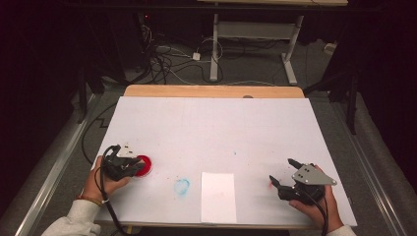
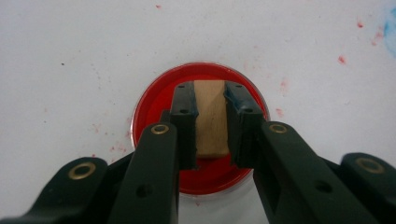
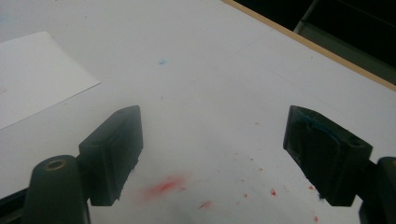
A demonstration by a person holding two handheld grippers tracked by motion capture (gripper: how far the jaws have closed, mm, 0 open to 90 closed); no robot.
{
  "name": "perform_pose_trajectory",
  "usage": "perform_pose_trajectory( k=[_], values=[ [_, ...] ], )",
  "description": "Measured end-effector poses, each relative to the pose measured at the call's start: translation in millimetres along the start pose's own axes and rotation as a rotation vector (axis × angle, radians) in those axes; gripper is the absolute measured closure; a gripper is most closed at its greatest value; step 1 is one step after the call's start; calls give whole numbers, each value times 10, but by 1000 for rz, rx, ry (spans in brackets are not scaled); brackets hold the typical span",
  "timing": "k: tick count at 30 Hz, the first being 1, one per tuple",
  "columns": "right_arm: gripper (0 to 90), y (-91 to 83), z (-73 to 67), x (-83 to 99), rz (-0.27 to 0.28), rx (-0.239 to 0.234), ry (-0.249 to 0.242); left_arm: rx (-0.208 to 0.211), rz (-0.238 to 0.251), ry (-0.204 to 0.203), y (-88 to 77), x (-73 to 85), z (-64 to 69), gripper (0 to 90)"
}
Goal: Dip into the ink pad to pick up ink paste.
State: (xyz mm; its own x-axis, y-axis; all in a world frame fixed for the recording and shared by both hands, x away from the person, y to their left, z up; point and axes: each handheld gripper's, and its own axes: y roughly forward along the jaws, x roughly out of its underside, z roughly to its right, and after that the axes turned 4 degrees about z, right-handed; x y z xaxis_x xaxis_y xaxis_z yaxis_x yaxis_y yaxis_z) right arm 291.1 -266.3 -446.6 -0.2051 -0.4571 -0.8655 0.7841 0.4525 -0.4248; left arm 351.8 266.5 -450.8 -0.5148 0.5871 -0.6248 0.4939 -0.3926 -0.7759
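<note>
A round red dish of paint [image 1: 145,166] [image 2: 154,98] lies at the table's left front. My left gripper [image 1: 132,167] [image 2: 210,100] is shut on a small tan wooden block [image 2: 211,119], held over the red dish; whether the block touches the paint I cannot tell. A white sheet of paper [image 1: 218,196] [image 3: 32,70] lies at the front middle. My right gripper [image 1: 281,171] [image 3: 212,154] stands open at the right front above a red smear [image 3: 163,186], with nothing between its fingers.
A blue ring-shaped smear [image 1: 181,186] marks the white table cover [image 1: 211,128] left of the paper. Small red specks dot the cover near both grippers. The wooden table edge [image 1: 211,91] runs along the back, with cables and a desk frame on the floor beyond.
</note>
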Motion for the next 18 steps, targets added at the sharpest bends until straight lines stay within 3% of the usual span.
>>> perform_pose_trajectory(
  k=[8,13,18],
  values=[
    [200,16,-12,8,-9,-5,-3,-31,161,-27,-478,-126,-30,740],
    [201,6,-12,10,-10,-2,1,-67,199,-16,-599,-190,11,739],
    [201,15,-23,10,-15,-6,-3,-70,215,-11,-687,-227,33,740]
  ],
)
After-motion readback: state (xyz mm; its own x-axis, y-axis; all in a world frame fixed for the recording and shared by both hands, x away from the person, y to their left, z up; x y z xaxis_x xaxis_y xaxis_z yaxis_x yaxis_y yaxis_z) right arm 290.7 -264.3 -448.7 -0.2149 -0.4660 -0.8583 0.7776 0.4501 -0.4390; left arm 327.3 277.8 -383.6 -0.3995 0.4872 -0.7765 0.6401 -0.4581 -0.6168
